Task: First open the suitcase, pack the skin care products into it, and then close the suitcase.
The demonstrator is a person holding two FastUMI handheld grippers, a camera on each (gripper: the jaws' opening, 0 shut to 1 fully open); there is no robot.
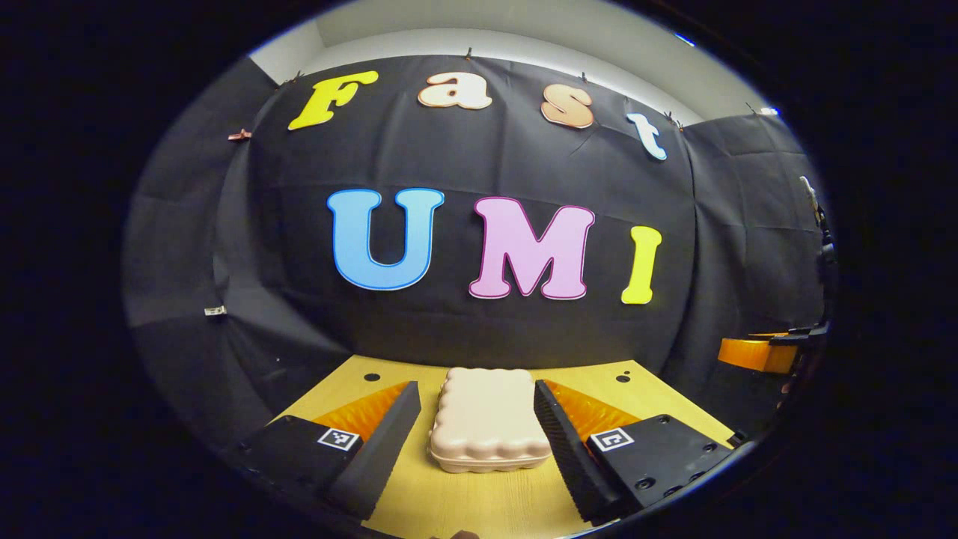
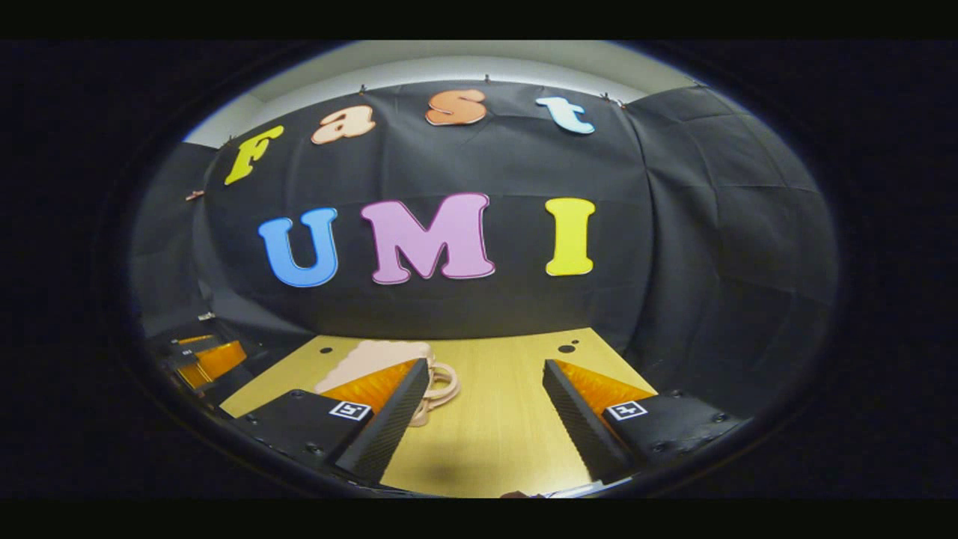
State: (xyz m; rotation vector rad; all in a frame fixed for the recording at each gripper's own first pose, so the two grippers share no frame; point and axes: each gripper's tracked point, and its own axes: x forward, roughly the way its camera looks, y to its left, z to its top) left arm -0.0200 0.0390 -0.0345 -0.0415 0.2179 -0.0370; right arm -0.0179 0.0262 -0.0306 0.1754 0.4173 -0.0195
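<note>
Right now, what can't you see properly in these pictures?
- Suitcase, right gripper view: the right gripper's own finger covers most of it, leaving its far edge and handle.
- Suitcase, left gripper view: closed, so its contents are hidden.
- Other gripper, left gripper view: cut off at the picture's right edge, fingers unclear.

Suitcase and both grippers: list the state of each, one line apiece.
suitcase: closed, lying flat on the table, handle toward the right gripper.
left gripper: open, fingers either side of the suitcase, not touching it.
right gripper: open, nothing between its fingers, suitcase off to its left.
</note>
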